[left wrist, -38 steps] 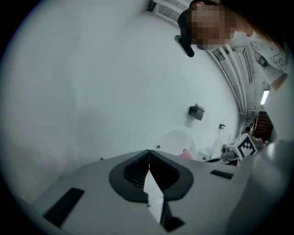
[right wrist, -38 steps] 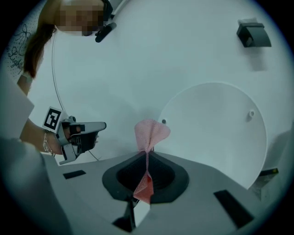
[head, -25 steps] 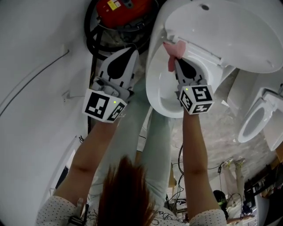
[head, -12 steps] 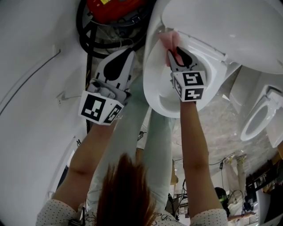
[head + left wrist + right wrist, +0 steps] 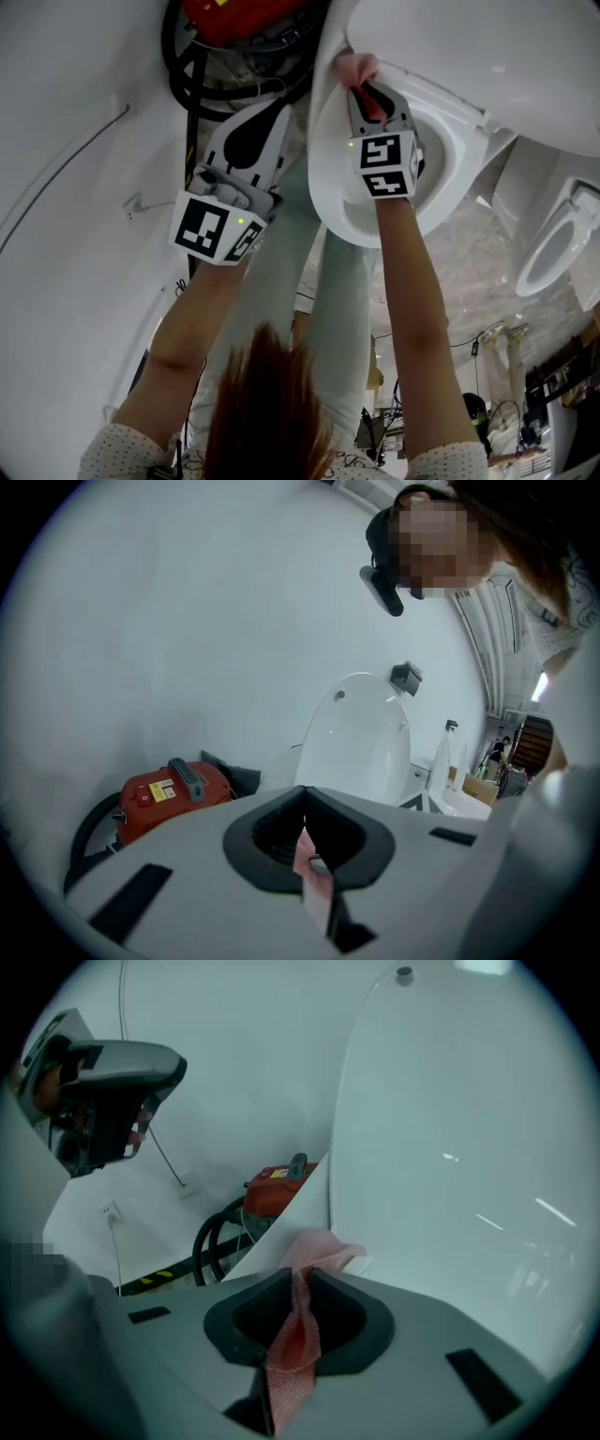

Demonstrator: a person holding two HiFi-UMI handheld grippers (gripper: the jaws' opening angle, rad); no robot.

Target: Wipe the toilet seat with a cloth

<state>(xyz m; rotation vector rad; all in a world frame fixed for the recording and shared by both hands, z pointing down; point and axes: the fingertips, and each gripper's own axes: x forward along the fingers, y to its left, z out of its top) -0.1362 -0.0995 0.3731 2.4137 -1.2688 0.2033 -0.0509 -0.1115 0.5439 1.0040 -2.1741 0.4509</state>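
Observation:
The white toilet seat (image 5: 323, 178) has its lid (image 5: 487, 56) raised. My right gripper (image 5: 361, 89) is shut on a pink cloth (image 5: 356, 67) and presses it against the seat's far left rim, near the hinge. In the right gripper view the cloth (image 5: 314, 1251) bunches past the tips of the right gripper (image 5: 302, 1274), with a tail running back through the jaw slot. My left gripper (image 5: 279, 111) hangs left of the bowl, off the toilet, jaws together. In its own view a thin pink strip (image 5: 311, 878) shows in the seam of the left gripper (image 5: 302, 799).
A red vacuum cleaner (image 5: 244, 14) with a black hose (image 5: 187, 66) sits beside the toilet against the white wall. A second toilet (image 5: 553, 253) stands at the right. The person's legs are below the bowl, with cables on the floor.
My right gripper has slid the pink cloth left and further back along the seat rim toward the hinge. The left gripper has hardly moved.

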